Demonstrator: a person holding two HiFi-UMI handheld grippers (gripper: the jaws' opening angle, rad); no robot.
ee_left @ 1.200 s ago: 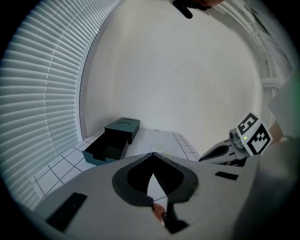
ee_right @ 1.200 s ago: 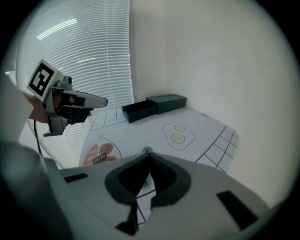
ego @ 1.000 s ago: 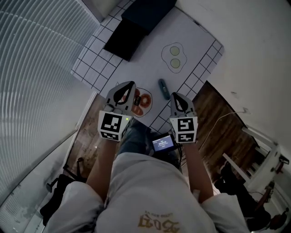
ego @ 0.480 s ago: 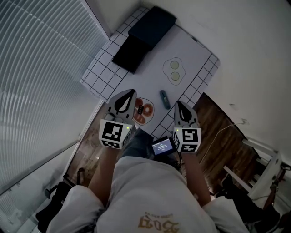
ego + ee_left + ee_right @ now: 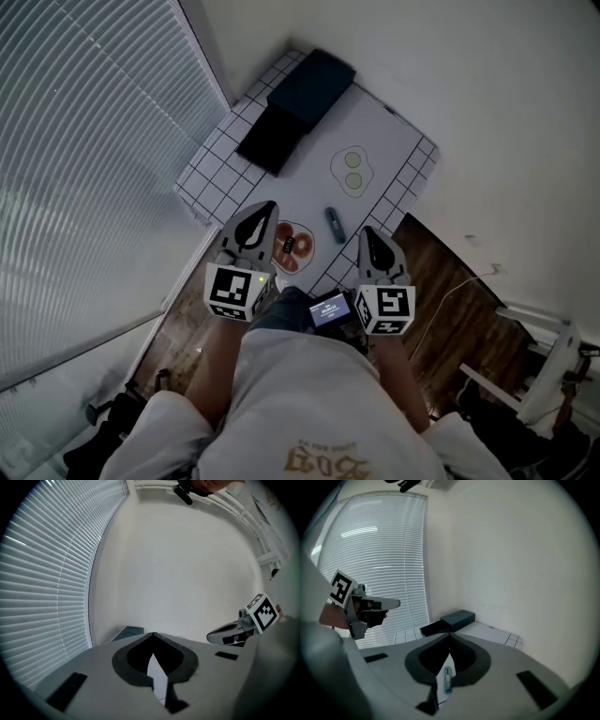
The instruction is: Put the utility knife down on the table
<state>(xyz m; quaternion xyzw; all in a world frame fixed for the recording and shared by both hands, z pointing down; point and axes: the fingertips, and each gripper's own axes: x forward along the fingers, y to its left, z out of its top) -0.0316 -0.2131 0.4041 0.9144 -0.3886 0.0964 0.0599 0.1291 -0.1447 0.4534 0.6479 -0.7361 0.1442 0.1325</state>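
Note:
The utility knife, dark with a blue-green slider, lies flat on the white table near its front edge. In the right gripper view the utility knife shows through the gap below the jaw tips, lying free. My right gripper hangs above and just right of it, shut and empty, its tips meeting. My left gripper is level with it to the left, over the table's near corner, jaws together with nothing between them.
A plate with red rings sits left of the knife. Farther back lie an egg-shaped mat and a dark box. Window blinds run along the left, wooden floor lies on the right, and a small screen hangs at the person's waist.
Both grippers have risen and drawn back toward the person's body, so the table looks smaller and farther. The knife has stayed where it lies.

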